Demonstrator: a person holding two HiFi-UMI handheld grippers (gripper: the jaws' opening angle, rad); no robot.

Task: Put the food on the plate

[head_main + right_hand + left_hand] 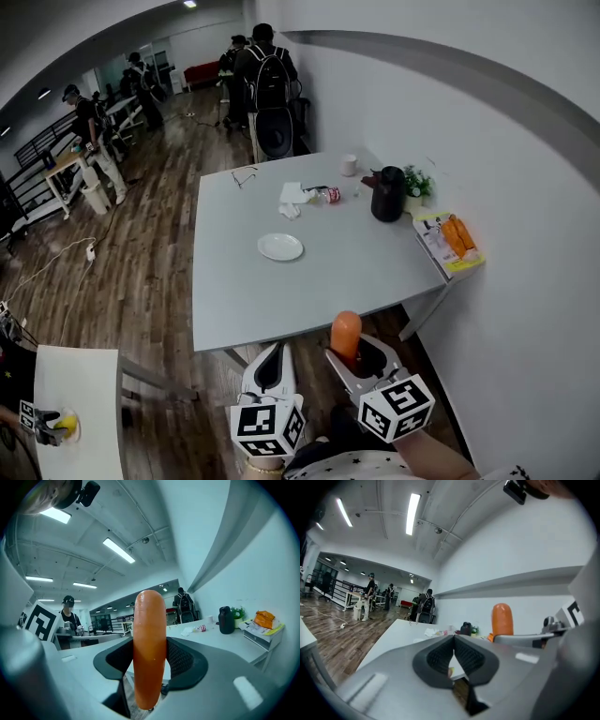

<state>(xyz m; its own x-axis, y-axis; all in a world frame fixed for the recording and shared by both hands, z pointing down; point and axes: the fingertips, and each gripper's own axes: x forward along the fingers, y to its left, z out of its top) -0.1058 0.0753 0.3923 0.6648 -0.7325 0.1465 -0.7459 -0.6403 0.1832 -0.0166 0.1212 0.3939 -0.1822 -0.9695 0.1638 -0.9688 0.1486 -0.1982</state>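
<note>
right tongs (149, 656): hold sausage (150, 630) | plate (280, 247): clear in head view

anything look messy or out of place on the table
Only a little clutter: crumpled white paper lies toward the far edge of the table, with what looks like a small red-and-white can tipped on its side beside it. The plate sits flat and bare.

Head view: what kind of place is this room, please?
Probably an open office or lab workroom. It has a plain grey table on a wood floor, people standing in groups further back, and strip lights on the ceiling.
</note>
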